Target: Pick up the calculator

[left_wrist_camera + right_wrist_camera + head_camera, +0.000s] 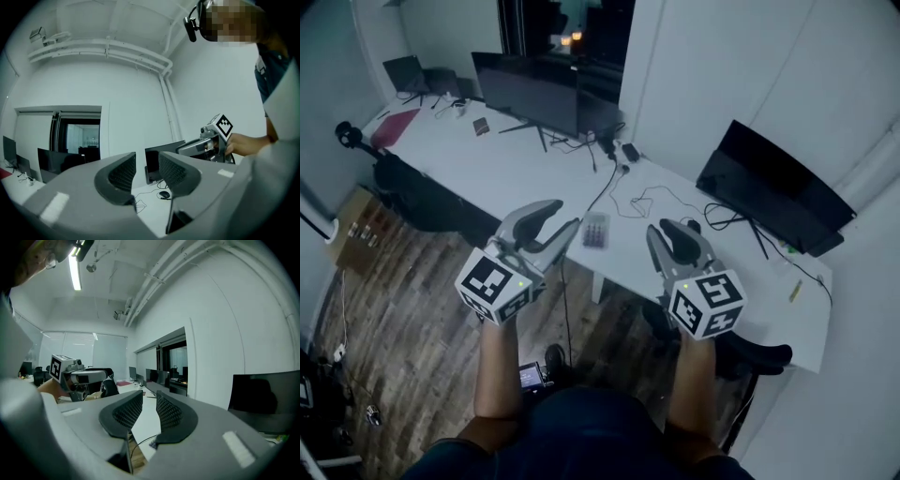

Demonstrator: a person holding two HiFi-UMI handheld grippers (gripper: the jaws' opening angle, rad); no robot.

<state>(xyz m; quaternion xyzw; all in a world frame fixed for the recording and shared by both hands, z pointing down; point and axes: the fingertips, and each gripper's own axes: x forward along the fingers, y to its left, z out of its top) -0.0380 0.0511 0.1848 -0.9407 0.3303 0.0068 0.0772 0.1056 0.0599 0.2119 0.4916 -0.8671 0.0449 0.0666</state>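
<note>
A white-walled office holds a long white desk [516, 169] that runs slantwise over a wood-plank floor [412, 300]. A large dark monitor [534, 94] stands on the desk's far side, and a second dark screen [773, 187] leans near the wall to the right. A thin black cable [609, 192] trails across the top between them.

The person holds both tools out over the desk's near edge. The left gripper [562, 223] points toward the desk with its jaws a little apart. Its own view shows only a narrow gap between the ribbed pads [123, 173] and nothing in it. The right gripper [667, 230] is the same, with jaws slightly parted and empty, aimed along the desk rather than down at it.

The calculator [596, 231] lies flat on the desk close to the front edge. It sits between the two grippers, just beside the left one's tips, and neither touches it. It is small, pale and slab-like, with a grid of keys facing up.

It is probably light, stiff plastic, with a smooth shell that could slide on the bare top. Because it lies flat, a pinch across its two long edges looks the surest hold, and the jaws would need to open wider first. Its place near the desk's edge may also let one jaw slip under an overhanging side. Pressing on the keys gives a poorer hold.
</note>
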